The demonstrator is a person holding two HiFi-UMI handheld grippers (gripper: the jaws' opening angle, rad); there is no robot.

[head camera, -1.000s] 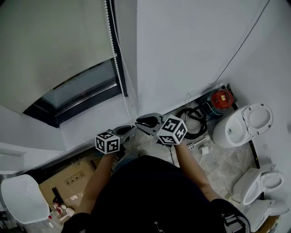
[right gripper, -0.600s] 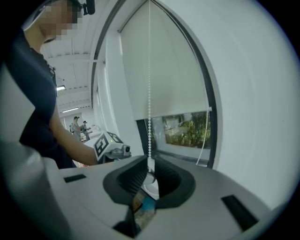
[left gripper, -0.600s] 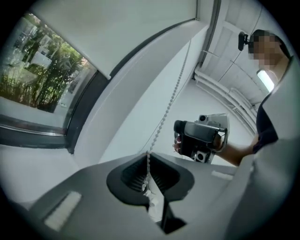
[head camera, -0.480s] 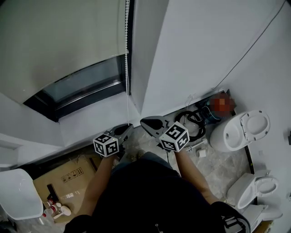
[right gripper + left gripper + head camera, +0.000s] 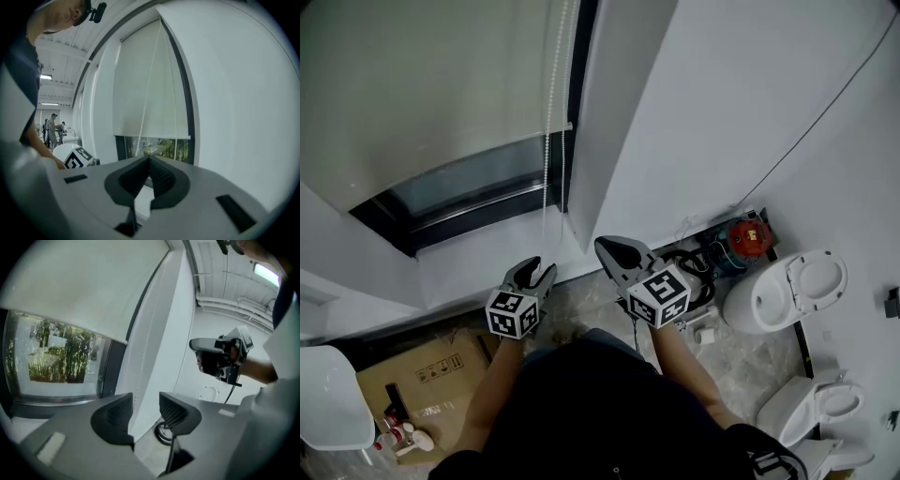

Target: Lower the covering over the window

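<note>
Roller blind (image 5: 422, 94): part down, strip of glass (image 5: 459, 192) bare under its hem. L gripper (image 5: 534, 270): jaws just been opening, now spread, nothing betw them, sits just below lower end of bead cord (image 5: 547, 178). R gripper (image 5: 606, 246): jaws pressed together, tips just right of cord's lower end; cord runs down to tips in own view, pinch not certain. Cord hangs vertical at blind's right edge, above both; L looks nearer. Judgement: next pull needs fresh grip on cord
</note>
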